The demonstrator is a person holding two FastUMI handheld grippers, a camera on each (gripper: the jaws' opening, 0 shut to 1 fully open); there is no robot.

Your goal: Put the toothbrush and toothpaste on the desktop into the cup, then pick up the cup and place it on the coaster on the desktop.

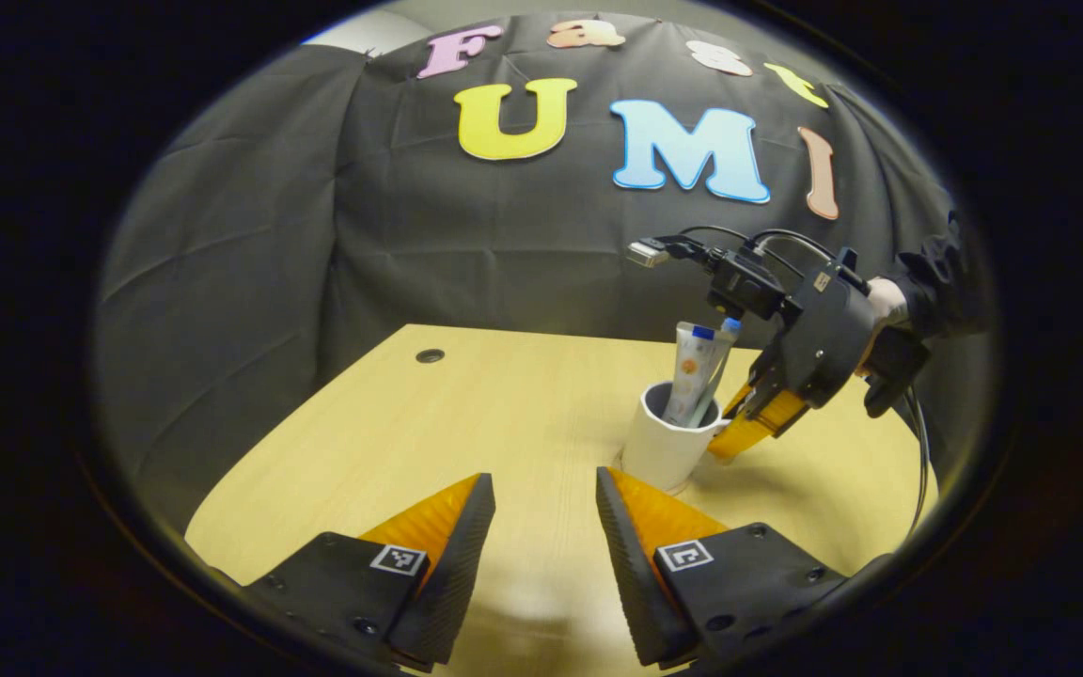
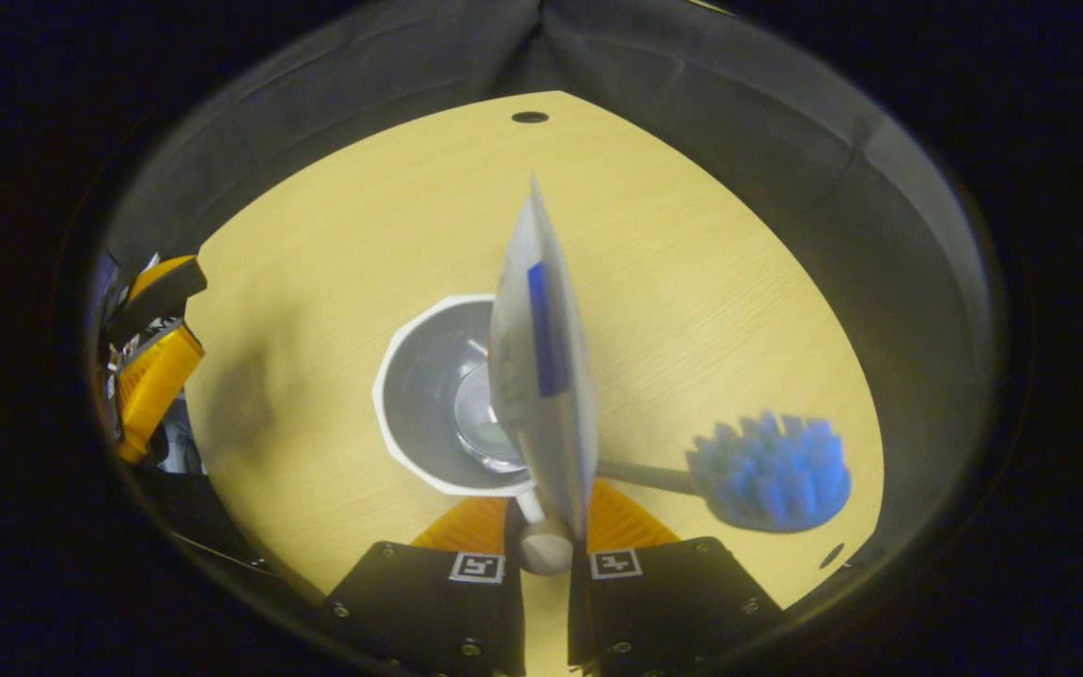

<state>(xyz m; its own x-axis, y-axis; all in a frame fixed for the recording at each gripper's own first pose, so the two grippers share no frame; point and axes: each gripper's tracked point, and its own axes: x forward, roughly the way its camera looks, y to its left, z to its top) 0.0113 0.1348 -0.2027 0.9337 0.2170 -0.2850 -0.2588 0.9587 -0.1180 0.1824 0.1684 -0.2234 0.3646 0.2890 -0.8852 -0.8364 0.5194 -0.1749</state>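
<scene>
Loading done, by my read: toothpaste and toothbrush stand in the cup, mid-desk. My right gripper, at the cup's 3 o'clock, is pinched on its rim; left gripper spread, idle. Next: lift level, find the coaster.

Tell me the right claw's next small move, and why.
Probably lift straight up a little: the right claw looks closed on the near edge of the cup, and the toothpaste and toothbrush already stand inside it.
</scene>
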